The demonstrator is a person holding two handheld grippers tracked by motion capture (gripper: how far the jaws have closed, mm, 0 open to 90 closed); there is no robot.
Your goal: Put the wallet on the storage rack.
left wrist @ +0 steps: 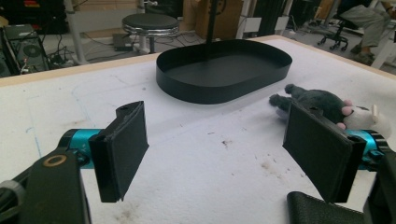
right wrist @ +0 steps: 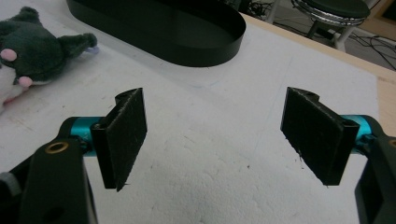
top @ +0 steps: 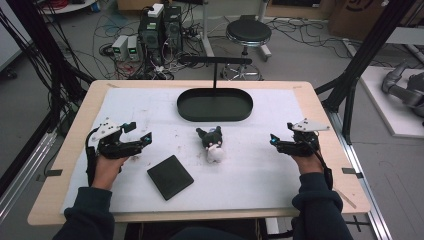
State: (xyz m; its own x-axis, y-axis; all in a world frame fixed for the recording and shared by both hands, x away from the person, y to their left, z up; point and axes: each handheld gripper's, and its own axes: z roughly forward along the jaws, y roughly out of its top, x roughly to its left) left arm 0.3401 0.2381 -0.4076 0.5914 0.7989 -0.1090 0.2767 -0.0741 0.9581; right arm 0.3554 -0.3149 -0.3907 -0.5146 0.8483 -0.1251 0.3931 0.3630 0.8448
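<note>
We note both claws released, nothing between jaws: left gripper [top: 141, 140] and right gripper [top: 274, 140] flank the plush toy [top: 212, 144]. Black square pad [top: 170, 176] lies nearer; oval black tray [top: 215, 105] beyond the toy.

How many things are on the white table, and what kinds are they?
Black oval tray: 1
Plush toy: 1
Black square pad: 1
Total: 3
</note>
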